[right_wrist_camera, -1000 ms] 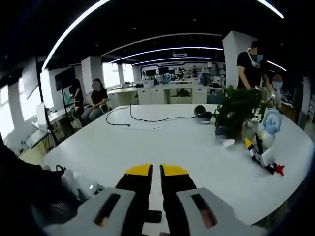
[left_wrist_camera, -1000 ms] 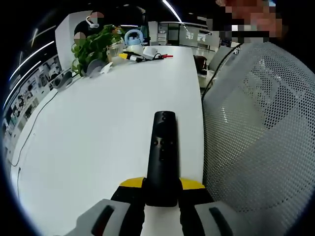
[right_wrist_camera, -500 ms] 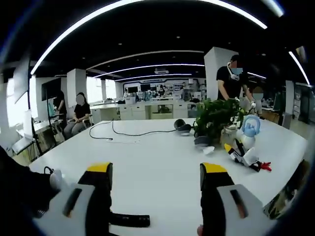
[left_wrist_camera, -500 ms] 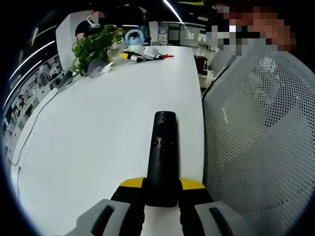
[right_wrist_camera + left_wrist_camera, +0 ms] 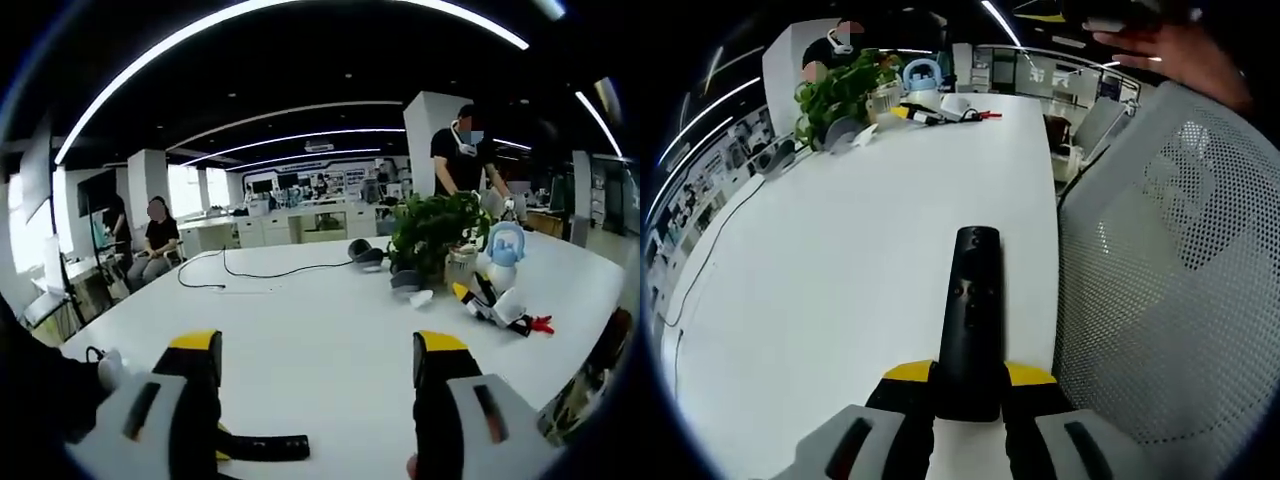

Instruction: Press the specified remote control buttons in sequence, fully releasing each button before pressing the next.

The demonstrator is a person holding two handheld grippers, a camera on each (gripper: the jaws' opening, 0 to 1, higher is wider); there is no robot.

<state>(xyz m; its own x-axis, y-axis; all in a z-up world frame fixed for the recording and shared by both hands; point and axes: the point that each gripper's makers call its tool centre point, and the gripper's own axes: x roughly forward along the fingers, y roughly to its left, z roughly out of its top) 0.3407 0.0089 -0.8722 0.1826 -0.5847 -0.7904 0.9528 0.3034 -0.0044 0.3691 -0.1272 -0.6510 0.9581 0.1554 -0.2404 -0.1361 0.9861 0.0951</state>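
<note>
In the left gripper view a long black remote control [image 5: 972,310] with small buttons lies lengthwise over the white table [image 5: 830,260]. My left gripper [image 5: 970,378] is shut on its near end, yellow jaw tips at either side. In the right gripper view my right gripper [image 5: 317,350] stands open, its yellow-tipped jaws far apart with nothing between them. The same remote [image 5: 265,446] shows low in that view as a dark bar, below and in front of the right jaws and apart from them.
A white mesh chair back [image 5: 1160,280] stands close on the right of the table edge. A potted plant [image 5: 435,230], a small toy robot [image 5: 500,255], headphones [image 5: 365,250] and a black cable [image 5: 240,275] lie at the far side. People stand and sit beyond.
My right gripper has gone from shut to wide open and lifted a little. The left gripper keeps its hold on the remote; its view shifted slightly.
</note>
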